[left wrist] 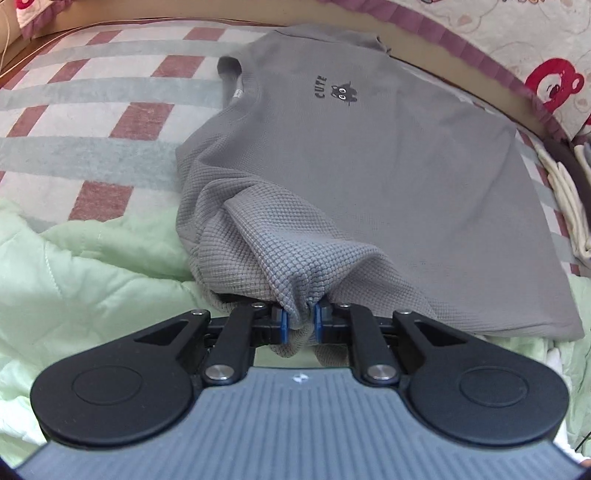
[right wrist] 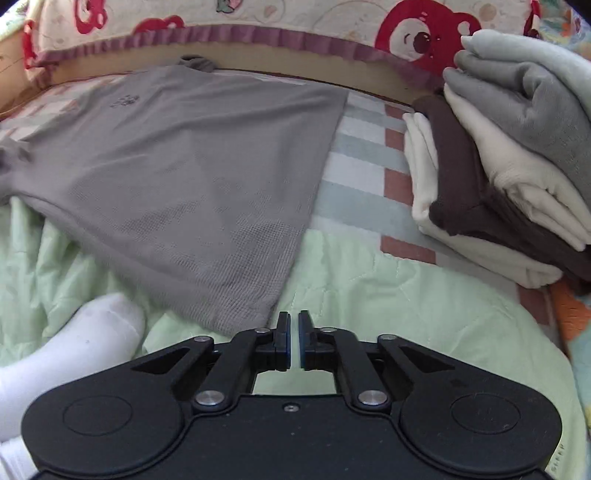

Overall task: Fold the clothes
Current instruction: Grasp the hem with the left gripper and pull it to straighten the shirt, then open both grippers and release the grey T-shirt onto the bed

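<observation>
A grey waffle-knit T-shirt (left wrist: 351, 166) with a small "CUTE" print lies spread on the bed, collar at the far end. My left gripper (left wrist: 298, 314) is shut on a bunched fold of the shirt's near hem, which is lifted off the quilt. In the right wrist view the same shirt (right wrist: 184, 166) lies flat to the left, its near corner just left of my right gripper (right wrist: 294, 317). That gripper's jaws stand a narrow slit apart with nothing between them, over the green quilt.
A pale green quilt (right wrist: 388, 295) covers the near bed, over a checked sheet (left wrist: 74, 110). A stack of folded clothes (right wrist: 498, 166) sits at the right. A person's foot in a white sock (right wrist: 74, 339) rests at the near left. A bear-print cushion (right wrist: 258, 14) lines the far edge.
</observation>
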Action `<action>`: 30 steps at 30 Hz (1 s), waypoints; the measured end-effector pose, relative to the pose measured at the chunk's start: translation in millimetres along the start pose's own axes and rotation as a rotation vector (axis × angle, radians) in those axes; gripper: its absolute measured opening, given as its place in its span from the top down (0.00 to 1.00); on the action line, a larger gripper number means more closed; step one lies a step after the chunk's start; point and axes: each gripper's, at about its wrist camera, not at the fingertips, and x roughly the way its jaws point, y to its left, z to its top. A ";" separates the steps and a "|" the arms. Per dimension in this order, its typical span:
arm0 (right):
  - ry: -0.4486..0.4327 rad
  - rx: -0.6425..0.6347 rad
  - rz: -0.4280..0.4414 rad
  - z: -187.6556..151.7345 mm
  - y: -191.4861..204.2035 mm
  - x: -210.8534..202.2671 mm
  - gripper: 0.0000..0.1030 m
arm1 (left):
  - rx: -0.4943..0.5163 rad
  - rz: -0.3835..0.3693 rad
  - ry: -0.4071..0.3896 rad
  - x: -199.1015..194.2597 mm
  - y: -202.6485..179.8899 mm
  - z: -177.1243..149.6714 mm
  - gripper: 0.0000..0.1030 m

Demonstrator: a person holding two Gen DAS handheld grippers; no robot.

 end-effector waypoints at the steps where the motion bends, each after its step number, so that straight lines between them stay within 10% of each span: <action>1: -0.013 0.011 0.028 7.6 3.5 -3.2 0.90 | 0.001 -0.002 0.003 1.0 -1.4 3.9 0.88; 6: -0.096 0.115 0.363 85.6 30.7 -9.4 0.62 | 0.004 -0.008 0.039 16.4 -12.9 22.8 0.87; 14: 0.079 0.044 0.850 134.1 168.8 80.3 0.62 | -0.006 -0.048 0.066 49.4 -31.1 56.4 0.86; 24: 0.104 0.181 0.997 121.8 235.5 140.2 0.48 | -0.036 -0.184 0.054 74.0 -56.7 73.3 0.69; 30: -0.045 0.107 0.794 130.7 238.3 125.1 0.43 | -0.042 -0.257 0.010 49.8 -55.1 71.0 0.69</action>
